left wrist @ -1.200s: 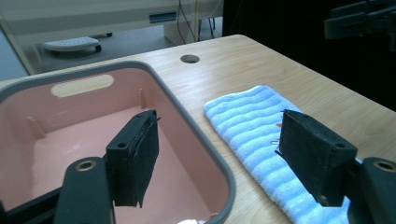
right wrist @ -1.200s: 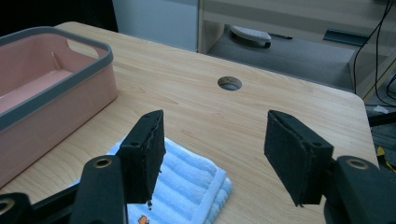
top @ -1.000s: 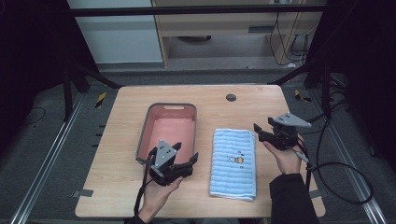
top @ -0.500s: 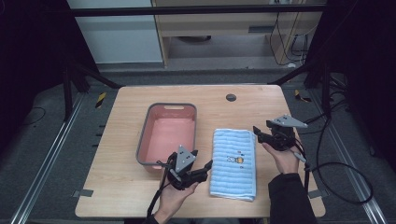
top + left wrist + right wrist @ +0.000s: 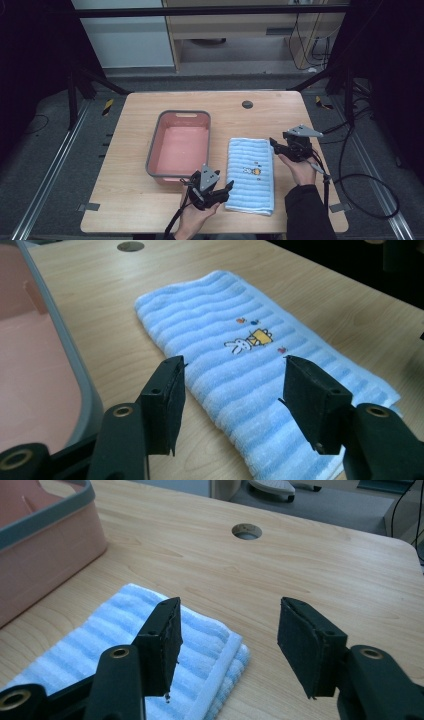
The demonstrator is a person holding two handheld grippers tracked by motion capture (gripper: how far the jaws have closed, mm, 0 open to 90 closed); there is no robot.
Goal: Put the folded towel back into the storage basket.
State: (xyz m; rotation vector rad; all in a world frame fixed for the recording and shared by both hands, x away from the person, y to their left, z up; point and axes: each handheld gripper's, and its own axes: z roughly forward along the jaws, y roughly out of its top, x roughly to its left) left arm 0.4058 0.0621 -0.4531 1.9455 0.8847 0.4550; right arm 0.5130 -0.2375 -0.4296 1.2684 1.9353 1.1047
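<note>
I hold my left gripper (image 5: 227,189) at the near left corner of the folded blue towel (image 5: 251,174), its jaws spread wide and empty, pointing right and away across the cloth. My right gripper (image 5: 274,144) sits at the towel's far right corner, jaws likewise spread with nothing between them, and in the right gripper view that corner (image 5: 220,655) lies under and between them. The towel lies flat on the wooden table (image 5: 135,210), its long axis running near to far, just right of the pink bin (image 5: 180,145) and apart from it. So each gripper has its own corner on opposite ends of that axis, and I judge the left one the closer to a hold, since the towel's near edge lies right ahead of its jaws. The bin holds nothing that I can see; its pink floor is bare. A small rabbit picture (image 5: 250,340) marks the towel's middle.
</note>
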